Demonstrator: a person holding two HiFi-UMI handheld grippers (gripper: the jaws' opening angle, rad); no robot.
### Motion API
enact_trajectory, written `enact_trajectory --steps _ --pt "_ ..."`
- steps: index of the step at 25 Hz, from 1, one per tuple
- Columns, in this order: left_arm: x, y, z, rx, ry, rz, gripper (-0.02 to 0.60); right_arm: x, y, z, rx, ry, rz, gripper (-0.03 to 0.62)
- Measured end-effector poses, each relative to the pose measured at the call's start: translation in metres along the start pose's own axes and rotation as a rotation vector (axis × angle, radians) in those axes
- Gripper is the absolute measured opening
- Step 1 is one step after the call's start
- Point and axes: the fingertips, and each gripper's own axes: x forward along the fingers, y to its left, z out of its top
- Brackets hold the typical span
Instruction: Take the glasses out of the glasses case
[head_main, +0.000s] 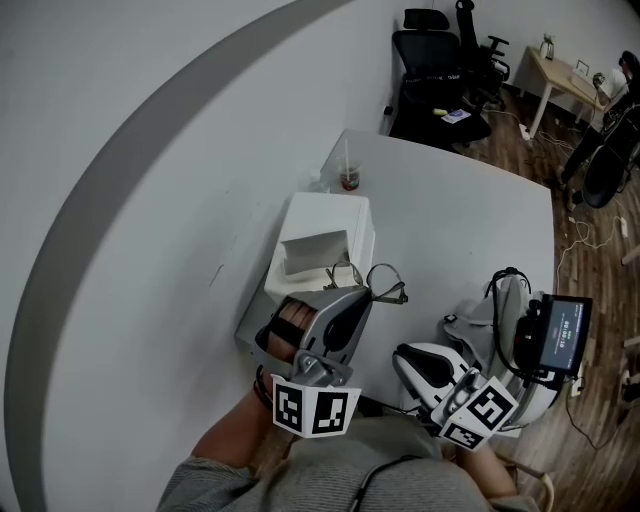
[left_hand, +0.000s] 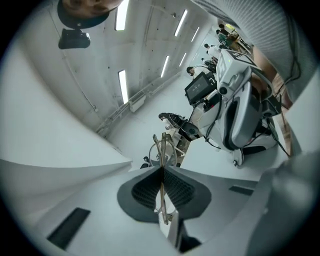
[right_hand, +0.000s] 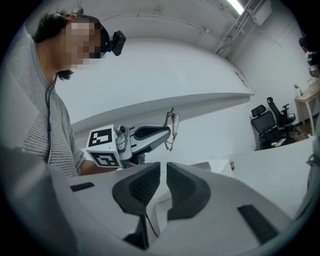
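Observation:
A pair of thin wire-framed glasses (head_main: 388, 284) hangs in the air just right of the open white glasses case (head_main: 322, 240), clear of it. My left gripper (head_main: 362, 297) is shut on them. In the left gripper view the pads pinch the folded frame, with the lenses of the glasses (left_hand: 162, 147) sticking out past the tips of my left gripper (left_hand: 161, 172). My right gripper (head_main: 405, 358) rests low to the right, apart from the case. Its jaws (right_hand: 163, 175) stand a narrow gap apart with nothing between them. The right gripper view shows the left gripper (right_hand: 167, 134) holding the glasses (right_hand: 172, 127) up.
A cup with a straw (head_main: 348, 180) stands behind the case on the white table (head_main: 460, 210). At the right sits a white device with a small screen (head_main: 560, 335). Office chairs (head_main: 435, 70) and a desk (head_main: 570, 80) stand beyond the table.

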Motion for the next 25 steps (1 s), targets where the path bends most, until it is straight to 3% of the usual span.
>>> enact_trajectory --steps 2,4,7,10,12,18,21,25 --pt "-0.004 0.005 0.008 -0.023 -0.035 0.019 0.026 0.0 0.001 0.0 0.003 -0.005 0.001 0.034" --pt "-0.007 0.01 0.013 -0.155 -0.099 0.005 0.026 -0.001 0.001 0.001 0.005 -0.01 0.001 0.034" --pt "-0.007 0.023 0.017 -0.476 -0.234 -0.068 0.026 -0.002 0.002 0.002 0.009 -0.015 0.0 0.034" --pt "-0.005 0.032 0.008 -0.85 -0.342 -0.107 0.026 -0.002 0.003 0.003 0.012 -0.019 -0.001 0.034" --pt "-0.006 0.032 0.002 -1.034 -0.416 -0.171 0.026 -0.003 0.003 0.002 0.013 -0.018 -0.004 0.034" --pt "-0.017 0.05 -0.002 -1.645 -0.834 -0.445 0.026 -0.005 0.004 0.005 0.014 -0.025 -0.009 0.034" --pt "-0.02 0.053 -0.006 -1.807 -0.971 -0.561 0.026 -0.007 0.007 0.01 0.008 -0.038 0.002 0.034" --pt "-0.023 0.051 -0.006 -1.865 -1.073 -0.632 0.026 -0.008 0.017 0.016 -0.023 -0.068 0.053 0.034"
